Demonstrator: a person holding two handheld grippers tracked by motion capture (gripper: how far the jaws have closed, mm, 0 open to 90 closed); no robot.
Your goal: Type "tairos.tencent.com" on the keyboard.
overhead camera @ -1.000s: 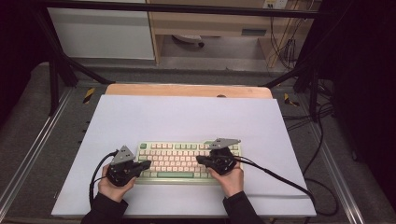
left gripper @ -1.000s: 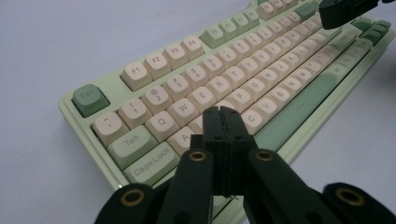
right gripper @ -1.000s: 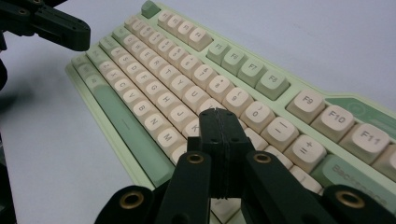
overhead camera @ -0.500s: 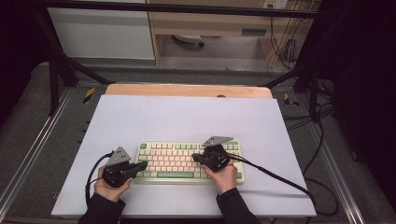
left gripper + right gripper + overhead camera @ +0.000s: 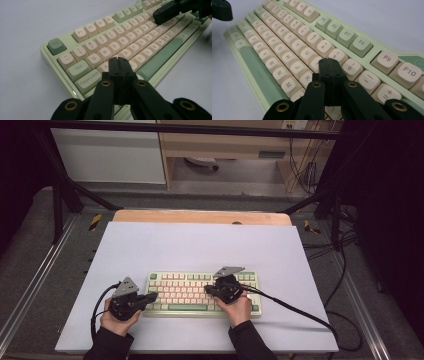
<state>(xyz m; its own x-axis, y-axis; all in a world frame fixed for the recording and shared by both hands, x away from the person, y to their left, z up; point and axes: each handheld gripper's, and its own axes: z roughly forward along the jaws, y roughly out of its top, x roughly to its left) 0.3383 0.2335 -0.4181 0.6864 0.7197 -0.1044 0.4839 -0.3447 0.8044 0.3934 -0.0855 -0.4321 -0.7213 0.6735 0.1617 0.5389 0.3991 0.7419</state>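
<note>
Green-and-cream keyboard (image 5: 202,294) lies at the near middle of the white counter (image 5: 200,245), unmoved. Left hand-held gripper (image 5: 152,296), jaws together, hovers over its left end as before. Right hand-held gripper (image 5: 207,290), jaws together, has shifted slightly leftward onto the right-hand keys.

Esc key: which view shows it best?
Left gripper view. The Esc key sits large and unobstructed at the keyboard corner, its label readable. In the high view it is a tiny green square with no legible text. The right gripper view gives the far corner too small and blurred to pick it out.
</note>
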